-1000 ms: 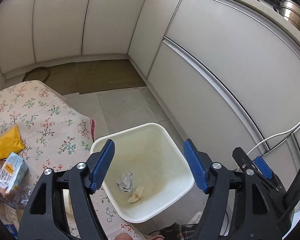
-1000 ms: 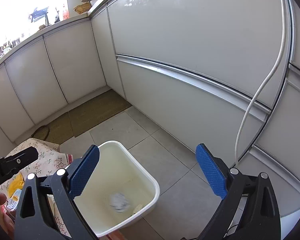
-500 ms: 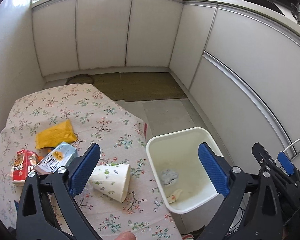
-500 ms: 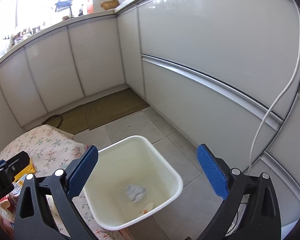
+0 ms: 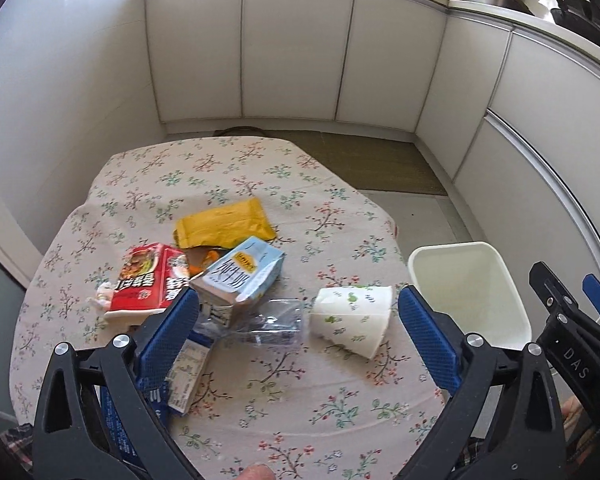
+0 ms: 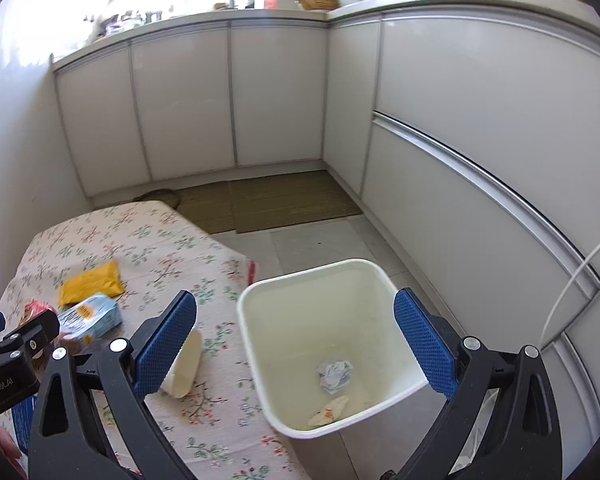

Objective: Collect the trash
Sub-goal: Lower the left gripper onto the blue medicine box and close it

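Trash lies on a floral-cloth table (image 5: pixel 228 168): a yellow padded envelope (image 5: pixel 224 222), a red packet (image 5: pixel 148 280), a light blue carton (image 5: pixel 240 276), a crushed clear plastic bottle (image 5: pixel 268 326) and a white paper cup (image 5: pixel 350 318) on its side. A white bin (image 5: pixel 466 292) stands on the floor at the table's right edge. In the right wrist view the bin (image 6: pixel 256 340) holds a crumpled paper ball (image 6: pixel 334 374) and a small wrapper (image 6: pixel 328 412). My left gripper (image 5: pixel 300 340) is open and empty above the cup and bottle. My right gripper (image 6: pixel 296 344) is open and empty above the bin.
White cabinets (image 5: pixel 296 48) line the back and right walls. A brown floor mat (image 6: pixel 268 200) lies in the corner. A white cable (image 6: pixel 572 280) hangs along the right cabinets. A blue and white box (image 5: pixel 188 376) lies under the left finger.
Both grippers have swung left from the bin toward the table. The left wrist view now centres on the trash pile; the right wrist view now shows the table beside the bin.
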